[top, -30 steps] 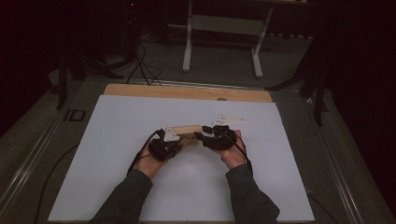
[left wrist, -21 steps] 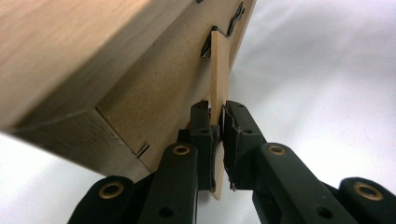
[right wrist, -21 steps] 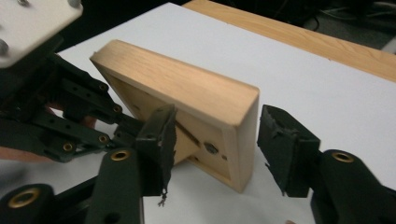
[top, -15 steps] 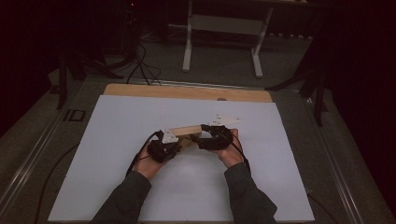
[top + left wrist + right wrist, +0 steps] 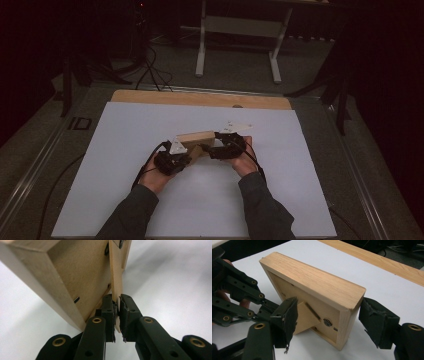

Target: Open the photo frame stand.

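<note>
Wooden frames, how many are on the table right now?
1. The wooden frame sits mid-table on the white sheet, between the left hand-held gripper, clamped on its back stand, and the right hand-held gripper.

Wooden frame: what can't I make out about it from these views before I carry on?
- Front face of the wooden frame: turned away in the right gripper view; the frame's own back hides it.
- Its far end: cut off by the top edge in the left gripper view.
- Contact of the left tongs with the stand flap: too small in the high view.
- Right tongs: open around the frame, having just been opening; pad gap unclear.
</note>
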A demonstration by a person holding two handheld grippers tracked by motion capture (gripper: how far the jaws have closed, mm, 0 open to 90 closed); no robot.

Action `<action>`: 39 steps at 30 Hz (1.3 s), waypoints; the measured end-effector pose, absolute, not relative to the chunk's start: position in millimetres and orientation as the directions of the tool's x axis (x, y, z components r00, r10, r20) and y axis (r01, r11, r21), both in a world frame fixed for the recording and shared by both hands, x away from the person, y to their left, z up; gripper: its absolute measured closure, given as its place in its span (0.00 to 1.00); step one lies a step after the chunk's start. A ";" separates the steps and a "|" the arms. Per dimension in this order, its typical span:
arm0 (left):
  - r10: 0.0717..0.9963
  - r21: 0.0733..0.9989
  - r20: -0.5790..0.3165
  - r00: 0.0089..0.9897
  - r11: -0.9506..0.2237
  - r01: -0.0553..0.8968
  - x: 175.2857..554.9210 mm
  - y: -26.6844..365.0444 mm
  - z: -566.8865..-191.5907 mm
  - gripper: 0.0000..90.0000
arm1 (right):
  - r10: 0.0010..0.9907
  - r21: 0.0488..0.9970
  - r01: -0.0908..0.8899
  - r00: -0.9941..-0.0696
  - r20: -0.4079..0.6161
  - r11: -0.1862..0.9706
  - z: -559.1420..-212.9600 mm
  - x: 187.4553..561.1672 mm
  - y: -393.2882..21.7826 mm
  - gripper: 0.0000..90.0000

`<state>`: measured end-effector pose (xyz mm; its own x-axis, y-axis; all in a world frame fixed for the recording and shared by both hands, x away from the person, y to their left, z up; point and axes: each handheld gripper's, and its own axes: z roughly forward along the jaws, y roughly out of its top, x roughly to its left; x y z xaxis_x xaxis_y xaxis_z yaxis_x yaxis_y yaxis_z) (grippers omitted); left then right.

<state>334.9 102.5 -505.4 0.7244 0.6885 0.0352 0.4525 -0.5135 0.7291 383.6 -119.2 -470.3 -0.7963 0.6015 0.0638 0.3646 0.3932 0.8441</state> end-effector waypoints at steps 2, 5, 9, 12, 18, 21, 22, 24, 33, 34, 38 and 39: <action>0.688 0.729 0.040 0.724 -0.516 0.450 334.8 102.7 -505.2 0.91 | 0.601 0.844 0.365 -0.797 0.064 0.393 -470.6 384.3 -118.9 0.35; 0.692 0.730 0.037 0.721 -0.511 0.453 334.8 102.9 -505.3 0.92 | 0.599 0.845 0.362 -0.798 0.063 0.394 -470.8 386.4 -117.9 0.34; 0.688 0.729 0.035 0.725 -0.513 0.452 334.3 103.2 -506.6 0.94 | 0.587 0.847 0.346 -0.808 0.050 0.404 -470.2 388.7 -114.3 0.31; 0.689 0.734 0.028 0.724 -0.506 0.453 332.9 103.4 -507.6 0.94 | 0.572 0.847 0.334 -0.819 0.044 0.413 -470.9 390.9 -111.3 0.26; 0.688 0.732 0.038 0.725 -0.513 0.449 331.9 102.9 -507.6 0.94 | 0.550 0.844 0.321 -0.835 0.037 0.430 -474.2 394.3 -106.2 0.28; 0.691 0.731 0.039 0.722 -0.513 0.451 332.3 103.3 -508.0 0.95 | 0.547 0.843 0.295 -0.837 0.001 0.450 -472.8 390.1 -103.5 0.31; 0.690 0.730 0.040 0.722 -0.514 0.451 332.4 103.7 -507.9 0.95 | 0.546 0.840 0.286 -0.837 -0.015 0.462 -472.6 388.6 -103.0 0.32; 0.695 0.728 0.049 0.718 -0.516 0.450 332.5 104.4 -507.3 0.94 | 0.552 0.835 0.274 -0.833 -0.042 0.477 -472.4 386.3 -102.7 0.36; 0.709 0.733 0.047 0.704 -0.503 0.458 334.3 107.0 -506.2 0.92 | 0.586 0.834 0.265 -0.806 -0.084 0.484 -472.6 379.1 -104.7 0.46; 0.714 0.736 0.041 0.699 -0.494 0.462 334.6 107.2 -505.8 0.92 | 0.590 0.835 0.261 -0.802 -0.092 0.485 -472.8 378.5 -105.1 0.48; 0.726 0.737 0.044 0.686 -0.487 0.468 335.8 107.7 -504.2 0.91 | 0.606 0.830 0.257 -0.787 -0.117 0.494 -472.0 375.3 -105.7 0.54; 0.730 0.736 0.046 0.682 -0.486 0.471 336.6 108.0 -504.0 0.91 | 0.607 0.829 0.252 -0.784 -0.128 0.500 -471.7 374.1 -105.7 0.56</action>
<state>336.6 108.0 -504.0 0.6817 0.7302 0.0464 0.4710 -0.4865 0.7359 374.1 -105.7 -471.7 -0.7840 0.6073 -0.1284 0.2515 0.4999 0.8287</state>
